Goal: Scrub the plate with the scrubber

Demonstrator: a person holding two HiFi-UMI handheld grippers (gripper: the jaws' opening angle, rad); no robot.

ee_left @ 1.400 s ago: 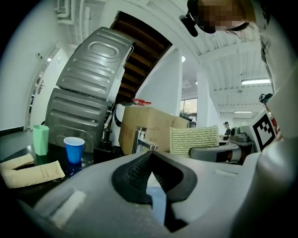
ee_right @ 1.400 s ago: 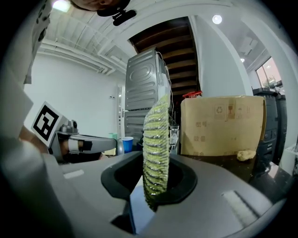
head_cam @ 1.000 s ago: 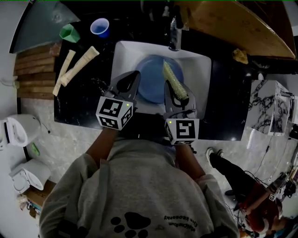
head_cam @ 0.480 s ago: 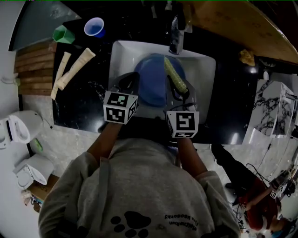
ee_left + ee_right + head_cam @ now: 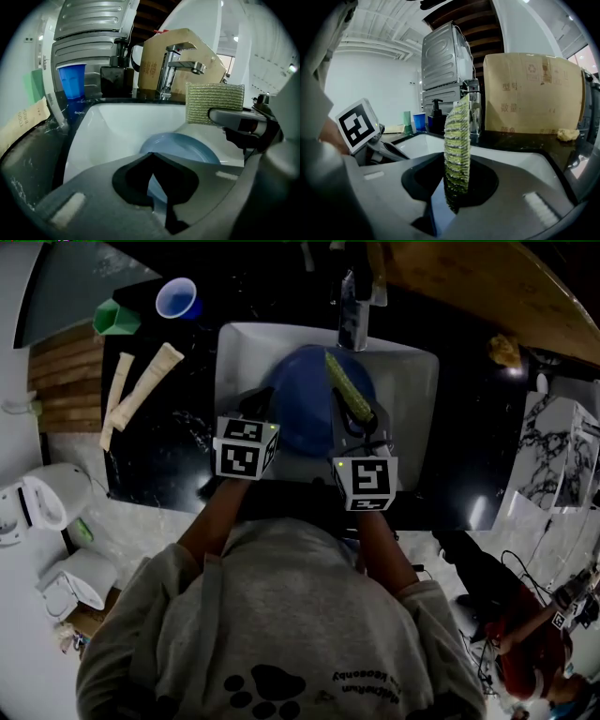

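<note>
Far left on the dark counter (image 5: 178,442) a green cup (image 5: 114,317) and a blue cup (image 5: 175,298) are standing near each other, with two beige tubes (image 5: 141,390) lying just below them, all well apart from the work. The white sink (image 5: 412,399) is sitting mid-frame and the blue plate (image 5: 305,404) is resting inside it, looking tipped up on its left side. The left gripper (image 5: 151,160) is pinching that left rim, jaws closed down narrow with the thin blue edge running between the pads. The plate is probably stiff, smooth and slippery if wet, breakable if ceramic, so the rim is the sensible hold and a firm, deep bite is looking safer than the tips alone. The right gripper (image 5: 453,161) is clamping the yellow-green scrubber (image 5: 457,136) by its lower end, the pad standing edge-on and reaching over the plate's right part; contact with the plate is not readable. The scrubber is likely light, soft and bendy, so the free end will be flexing under pressure. The faucet (image 5: 352,320) is rising behind the sink, and a cardboard box (image 5: 529,91) is standing at the right
</note>
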